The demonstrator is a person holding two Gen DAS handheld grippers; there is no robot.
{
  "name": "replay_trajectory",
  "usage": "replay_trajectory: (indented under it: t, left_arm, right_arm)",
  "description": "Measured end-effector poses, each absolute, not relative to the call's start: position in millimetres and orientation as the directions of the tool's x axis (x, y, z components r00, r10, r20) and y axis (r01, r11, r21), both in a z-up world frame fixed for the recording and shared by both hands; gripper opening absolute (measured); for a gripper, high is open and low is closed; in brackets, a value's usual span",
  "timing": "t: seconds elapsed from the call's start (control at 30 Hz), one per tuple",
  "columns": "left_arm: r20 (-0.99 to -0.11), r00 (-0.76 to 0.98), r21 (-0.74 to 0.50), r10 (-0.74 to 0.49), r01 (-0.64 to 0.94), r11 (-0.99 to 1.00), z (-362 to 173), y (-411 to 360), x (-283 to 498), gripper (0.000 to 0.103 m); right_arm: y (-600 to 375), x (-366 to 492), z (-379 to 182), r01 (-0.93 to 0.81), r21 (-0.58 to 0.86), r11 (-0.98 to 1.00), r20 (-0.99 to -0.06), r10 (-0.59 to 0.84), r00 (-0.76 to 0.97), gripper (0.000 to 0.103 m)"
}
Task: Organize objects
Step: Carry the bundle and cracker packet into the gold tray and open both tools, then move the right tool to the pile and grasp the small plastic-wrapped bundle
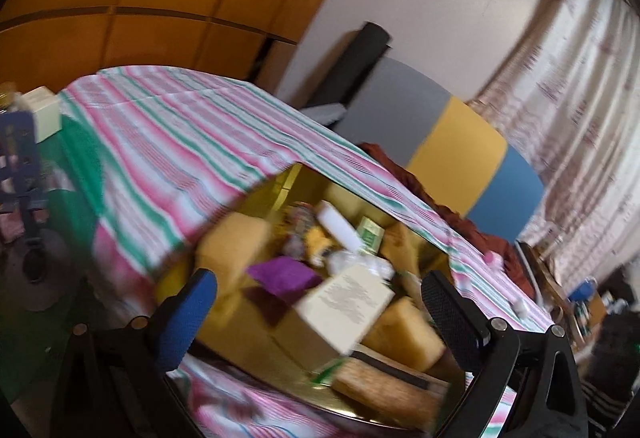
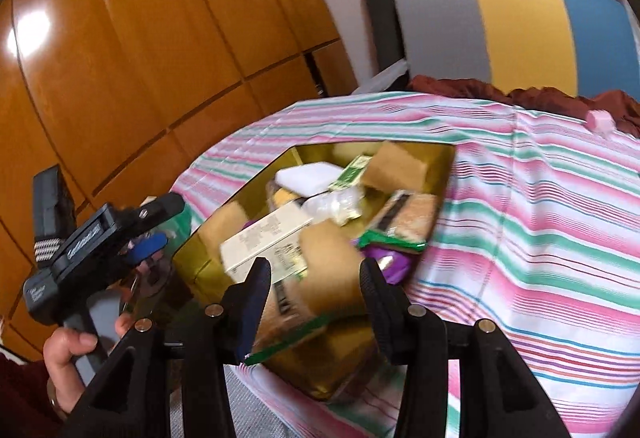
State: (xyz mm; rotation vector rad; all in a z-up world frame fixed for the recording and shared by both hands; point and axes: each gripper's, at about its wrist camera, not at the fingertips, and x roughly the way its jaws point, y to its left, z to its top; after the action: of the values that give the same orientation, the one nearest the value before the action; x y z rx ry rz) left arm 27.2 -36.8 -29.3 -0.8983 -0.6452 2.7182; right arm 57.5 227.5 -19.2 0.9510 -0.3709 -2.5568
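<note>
Left gripper (image 1: 320, 302): I read jaws spread wide, empty, above the gold tray (image 1: 298, 178).
Right gripper (image 2: 316, 278): jaws parted, empty, over the same tray.

Both views are daylit and fairly bright, with soft shadows. In the left wrist view the curtain (image 1: 576, 110) at far right glows pale, as if lit from behind. In the right wrist view a white glare spot sits on the glossy wardrobe (image 2: 120, 50) at far left. Motion blur smears the box (image 1: 344, 306) and its contents in both views, and the striped cloth (image 1: 168, 142) too. Fisheye bending curves straight lines, and the corners fall to black.
</note>
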Motion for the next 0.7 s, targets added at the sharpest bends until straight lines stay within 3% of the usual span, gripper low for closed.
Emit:
replay_trajectory:
  t: [0.27,0.47,0.57,0.7]
  left_arm:
    - [-0.537,-0.738,-0.432,0.408,-0.174,-0.885,-15,15,23,0.103]
    - [-0.587,-0.653,-0.407,0.479,-0.273,-0.872,-11,68,18,0.103]
    - [-0.592,-0.626,-0.391,0.507,-0.328,-0.86,-6,94,18,0.103]
    - [-0.584,-0.603,-0.355,0.544,-0.413,-0.839,3,138,19,0.103]
  right_arm:
    - [284,58,-30,0.119,0.418,-0.901,-0.579,-0.365,-0.729,0.047]
    - [366,51,-65,-0.203,0.443,-0.873,-0.707,-0.202,-0.678,0.049]
    - [414,53,-75,-0.31,0.492,-0.814,-0.711,-0.17,-0.683,0.049]
    - [475,43,-68,-0.411,0.455,-0.79,-0.718,-0.053,-0.694,0.055]
